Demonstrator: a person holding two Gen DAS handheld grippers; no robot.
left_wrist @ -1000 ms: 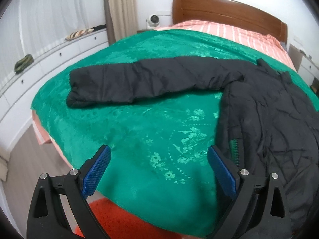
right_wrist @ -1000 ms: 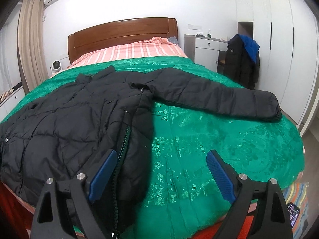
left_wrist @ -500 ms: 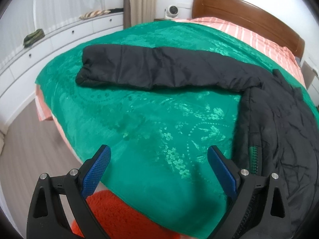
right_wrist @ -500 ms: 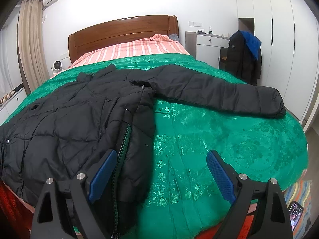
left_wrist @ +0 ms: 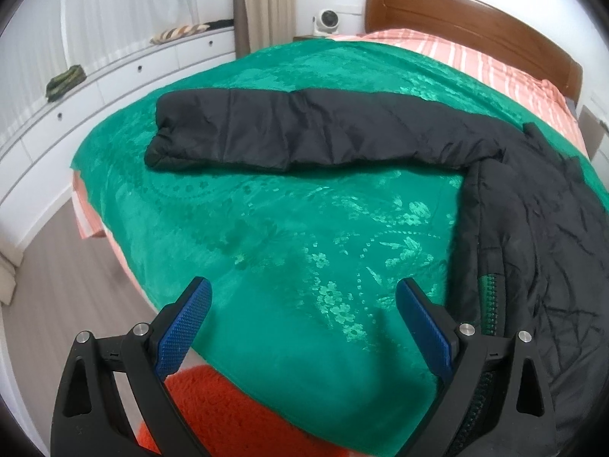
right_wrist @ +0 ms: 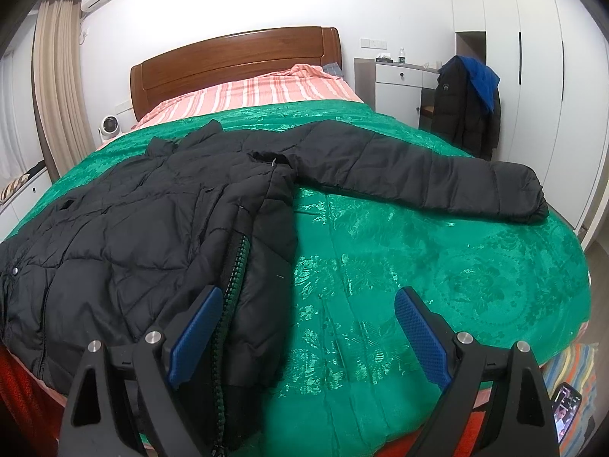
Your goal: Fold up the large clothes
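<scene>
black jacket (right_wrist: pixel 144 236) flat on bed; both tools, left tool (left_wrist: pixel 302 297) & right tool (right_wrist: pixel 308 306), wide open, empty, hovering at hem.

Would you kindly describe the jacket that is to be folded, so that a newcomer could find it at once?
Start at the bed with the wooden headboard and the green bedspread. The black puffer jacket lies flat on it, both sleeves spread out sideways, a green zip at its front edge. Unlike the dark coat hanging beside the white nightstand, it lies on the bed and has no blue hood.
</scene>
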